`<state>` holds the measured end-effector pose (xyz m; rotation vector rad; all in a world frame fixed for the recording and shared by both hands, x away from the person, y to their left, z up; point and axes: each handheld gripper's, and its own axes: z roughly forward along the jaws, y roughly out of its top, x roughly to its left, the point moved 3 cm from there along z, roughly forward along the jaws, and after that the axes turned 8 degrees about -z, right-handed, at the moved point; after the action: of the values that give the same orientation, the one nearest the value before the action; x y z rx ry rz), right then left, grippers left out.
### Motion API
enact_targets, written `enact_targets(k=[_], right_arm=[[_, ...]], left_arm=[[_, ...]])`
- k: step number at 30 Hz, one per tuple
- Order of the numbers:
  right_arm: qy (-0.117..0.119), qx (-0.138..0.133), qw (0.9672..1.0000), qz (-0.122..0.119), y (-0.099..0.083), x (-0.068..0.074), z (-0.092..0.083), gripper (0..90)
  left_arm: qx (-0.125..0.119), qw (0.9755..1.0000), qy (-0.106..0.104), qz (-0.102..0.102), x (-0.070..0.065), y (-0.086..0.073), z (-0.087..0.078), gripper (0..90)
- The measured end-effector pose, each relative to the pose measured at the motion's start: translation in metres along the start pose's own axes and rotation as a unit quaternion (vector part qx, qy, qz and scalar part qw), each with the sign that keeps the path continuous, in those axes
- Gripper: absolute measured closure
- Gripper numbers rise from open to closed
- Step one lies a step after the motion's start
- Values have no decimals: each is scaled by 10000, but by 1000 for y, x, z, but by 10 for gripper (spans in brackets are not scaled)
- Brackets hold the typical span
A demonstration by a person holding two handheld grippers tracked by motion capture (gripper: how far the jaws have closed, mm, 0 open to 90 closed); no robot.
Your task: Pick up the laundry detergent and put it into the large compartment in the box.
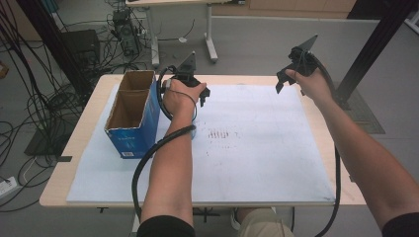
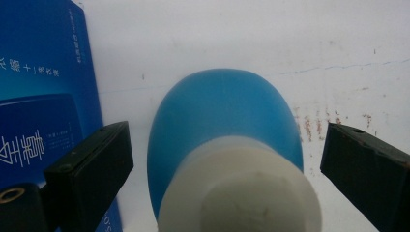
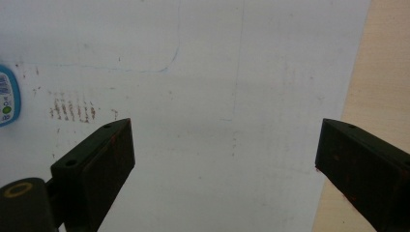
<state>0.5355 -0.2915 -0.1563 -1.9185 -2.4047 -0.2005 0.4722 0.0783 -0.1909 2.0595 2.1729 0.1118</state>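
A blue bottle (image 2: 222, 111) with a white cap (image 2: 241, 188) lies on the white mat (image 1: 257, 158), cap end toward my left gripper (image 2: 227, 145). That gripper is open, one jaw on each side of the bottle with a gap on both sides. From above, my left gripper (image 1: 197, 89) hangs beside the blue box (image 1: 132, 133), and the forearm hides most of the bottle. My right gripper (image 1: 287, 79) is held up over the mat's far right corner. It is open (image 3: 225, 145) with nothing between its jaws. An edge of the bottle (image 3: 7, 96) shows at its left.
The open-topped blue cardboard box (image 2: 43, 87) stands on the mat's left side, close to the bottle. Faint reddish marks (image 1: 220, 134) stain the mat's middle. The wooden table edge (image 3: 387, 72) borders the mat on the right. Cables and a desk frame lie beyond the table.
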Motion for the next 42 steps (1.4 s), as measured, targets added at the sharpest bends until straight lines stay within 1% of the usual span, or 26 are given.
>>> enact_targets(k=[16, 22, 42], right_arm=[[10, -7, 10000, 7, 0, -1, -1, 68], [-2, 0, 10000, -1, 0, 0, -1, 68], [3, -3, 10000, 0, 0, 1, 0, 68]], left_arm=[[-3, 10000, -6, 19, -1, 0, 1, 50], [1, 10000, -5, -8, 1, -1, 1, 50], [-32, 10000, 7, -6, 1, -2, 2, 53]])
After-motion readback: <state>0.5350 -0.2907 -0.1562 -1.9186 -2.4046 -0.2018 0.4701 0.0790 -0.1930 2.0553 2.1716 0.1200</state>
